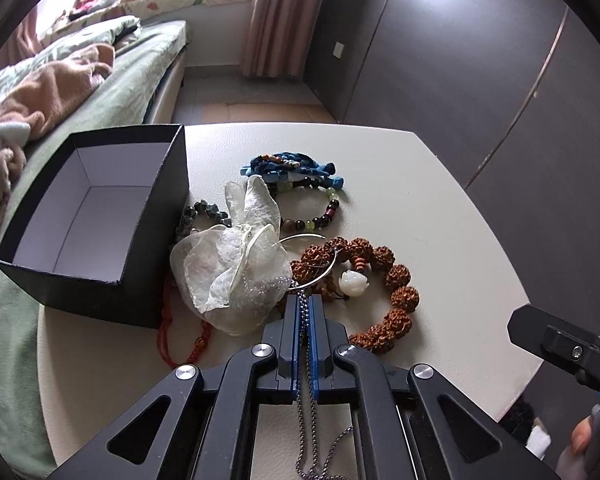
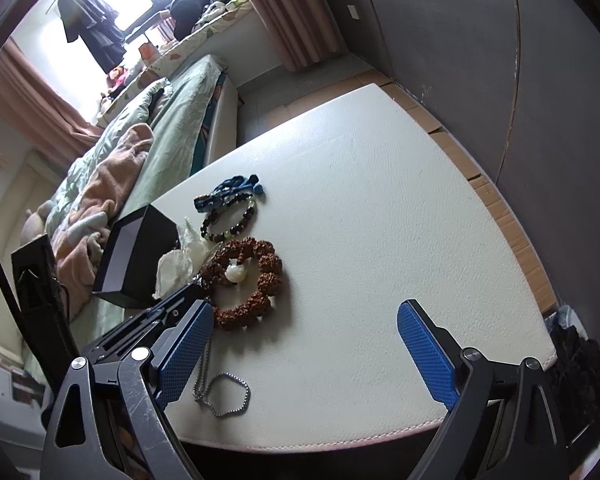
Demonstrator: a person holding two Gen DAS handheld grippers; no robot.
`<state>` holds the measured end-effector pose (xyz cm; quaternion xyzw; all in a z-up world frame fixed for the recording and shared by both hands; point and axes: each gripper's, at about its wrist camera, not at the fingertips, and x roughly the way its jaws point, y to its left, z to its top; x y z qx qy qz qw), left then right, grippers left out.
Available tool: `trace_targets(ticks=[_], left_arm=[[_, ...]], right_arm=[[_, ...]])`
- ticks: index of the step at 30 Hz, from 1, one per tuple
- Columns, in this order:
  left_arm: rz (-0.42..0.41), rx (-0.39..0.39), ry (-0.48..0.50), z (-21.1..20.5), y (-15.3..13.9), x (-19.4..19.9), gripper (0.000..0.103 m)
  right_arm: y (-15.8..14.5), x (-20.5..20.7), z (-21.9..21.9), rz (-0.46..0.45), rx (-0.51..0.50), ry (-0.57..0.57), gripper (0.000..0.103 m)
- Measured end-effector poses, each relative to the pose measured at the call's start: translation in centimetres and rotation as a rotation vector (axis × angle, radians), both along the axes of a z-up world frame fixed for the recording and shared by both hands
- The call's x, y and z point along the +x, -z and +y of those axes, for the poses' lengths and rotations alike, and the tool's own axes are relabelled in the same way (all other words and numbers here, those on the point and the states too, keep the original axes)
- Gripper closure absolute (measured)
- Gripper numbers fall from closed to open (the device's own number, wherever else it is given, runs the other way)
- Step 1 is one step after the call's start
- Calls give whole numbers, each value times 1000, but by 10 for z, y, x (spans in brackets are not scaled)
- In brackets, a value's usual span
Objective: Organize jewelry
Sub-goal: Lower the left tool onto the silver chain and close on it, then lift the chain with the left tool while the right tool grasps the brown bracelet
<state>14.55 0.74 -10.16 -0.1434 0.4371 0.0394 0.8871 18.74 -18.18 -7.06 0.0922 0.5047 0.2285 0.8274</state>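
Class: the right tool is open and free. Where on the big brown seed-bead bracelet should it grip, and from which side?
Probably the bare right-hand arc of the brown seed-bead bracelet, approached from above on the right tool side. It lies flat, and its left arc is crowded by the silver bangle, white flower charm and left tool.

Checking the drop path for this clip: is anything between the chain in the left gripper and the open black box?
Yes. The left gripper is shut on the ball chain; the crumpled sheer pouch sits between it and the black box, against the box's near corner. The box interior looks empty.
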Motion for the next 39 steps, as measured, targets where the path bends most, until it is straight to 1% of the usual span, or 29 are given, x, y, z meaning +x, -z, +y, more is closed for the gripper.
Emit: trace_targets(ticks=[4,6,8,9,11,14,21,23,27,28,31,32,33,34,35,37,39], left_arm=[[6,-28,-12,5,-1,-7,101],[-10,-56,-14,8,-4,-15,101],[-35,-70,-7,11,-13,-23,101],[-50,-77,-3,12,-17,-27,101],[-79,-94,5,16,-27,-36,101],[-120,-117,1,24,-42,-46,102],[-186,-167,14,35,-74,-55,102],[-199,-182,22,36,-82,-57,102],[-208,-181,40,35,-95,-59,102],[-209,-175,42,35,-98,-59,102],[-215,-156,42,35,-107,-58,102],[-217,-154,42,36,-110,-59,102],[-223,-144,44,36,-115,-58,102],[-233,-131,43,35,-120,-58,102],[-240,-123,45,36,-123,-59,102],[-254,-107,49,35,-132,-60,102],[-264,-93,52,34,-139,-61,102]], right_arm=[[3,-1,1,13,3,-4,9],[7,0,-1,30,16,0,10],[12,1,-2,62,38,6,24],[16,3,-2,84,51,7,26],[22,6,-1,116,78,11,28],[27,10,4,143,101,8,28],[29,19,29,120,53,-5,28],[30,21,38,106,19,-15,28],[30,22,53,65,-52,-33,29],[31,22,55,62,-65,-35,31],[40,24,64,66,-129,-47,42],[38,23,68,31,-166,-54,54],[38,22,70,25,-176,-73,63],[39,23,70,37,-138,-89,75],[39,23,68,51,-125,-86,78],[38,24,65,56,-114,-83,79],[33,24,59,52,-77,-74,82]])
